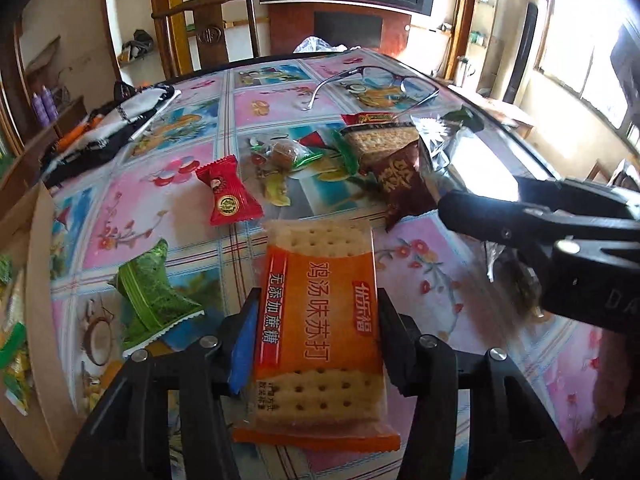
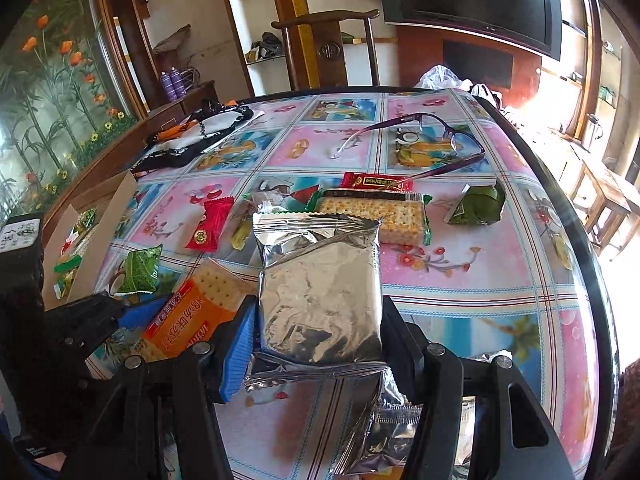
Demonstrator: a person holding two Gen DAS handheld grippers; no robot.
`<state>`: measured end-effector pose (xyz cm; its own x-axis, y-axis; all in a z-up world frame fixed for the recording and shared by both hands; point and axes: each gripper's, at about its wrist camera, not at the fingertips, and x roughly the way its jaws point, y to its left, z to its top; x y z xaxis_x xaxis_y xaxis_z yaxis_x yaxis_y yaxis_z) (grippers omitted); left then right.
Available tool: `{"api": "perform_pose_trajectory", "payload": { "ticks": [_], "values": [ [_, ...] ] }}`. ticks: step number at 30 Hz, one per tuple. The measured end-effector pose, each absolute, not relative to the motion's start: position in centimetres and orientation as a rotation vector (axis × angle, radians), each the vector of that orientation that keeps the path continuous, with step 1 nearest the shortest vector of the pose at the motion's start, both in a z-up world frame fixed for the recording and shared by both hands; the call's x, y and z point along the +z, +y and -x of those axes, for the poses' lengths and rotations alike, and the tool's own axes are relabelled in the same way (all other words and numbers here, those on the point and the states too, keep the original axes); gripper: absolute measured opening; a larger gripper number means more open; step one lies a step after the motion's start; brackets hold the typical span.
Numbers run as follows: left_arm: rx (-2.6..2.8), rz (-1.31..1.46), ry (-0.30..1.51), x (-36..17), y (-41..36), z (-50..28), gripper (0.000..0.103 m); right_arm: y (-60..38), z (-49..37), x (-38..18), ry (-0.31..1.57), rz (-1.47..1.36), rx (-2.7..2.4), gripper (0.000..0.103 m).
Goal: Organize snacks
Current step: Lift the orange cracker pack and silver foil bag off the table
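Flowered table [image 2: 460, 280] carries scattered snacks [image 2: 210, 222], glasses [image 2: 420, 136], cardboard box [image 2: 116, 208].

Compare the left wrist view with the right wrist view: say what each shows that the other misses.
Only the left wrist view shows the brown packet beside the cracker stack. Only the right wrist view shows the silver foil bag full on between the right gripper fingers, and the flower mural. Both show the orange cracker pack, held by the left gripper, and the glasses.
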<state>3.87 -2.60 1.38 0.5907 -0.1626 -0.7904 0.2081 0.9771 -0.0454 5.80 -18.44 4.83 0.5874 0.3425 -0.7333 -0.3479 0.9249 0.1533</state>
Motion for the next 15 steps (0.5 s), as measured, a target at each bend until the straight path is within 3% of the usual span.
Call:
{"api": "perform_pose_trajectory", "payload": {
  "ticks": [15],
  "values": [
    [-0.188,0.093,0.776,4.5,0.1,-3.1,0.052,-18.2,-5.3,5.1,0.826,0.016,0.390,0.063]
  ]
}}
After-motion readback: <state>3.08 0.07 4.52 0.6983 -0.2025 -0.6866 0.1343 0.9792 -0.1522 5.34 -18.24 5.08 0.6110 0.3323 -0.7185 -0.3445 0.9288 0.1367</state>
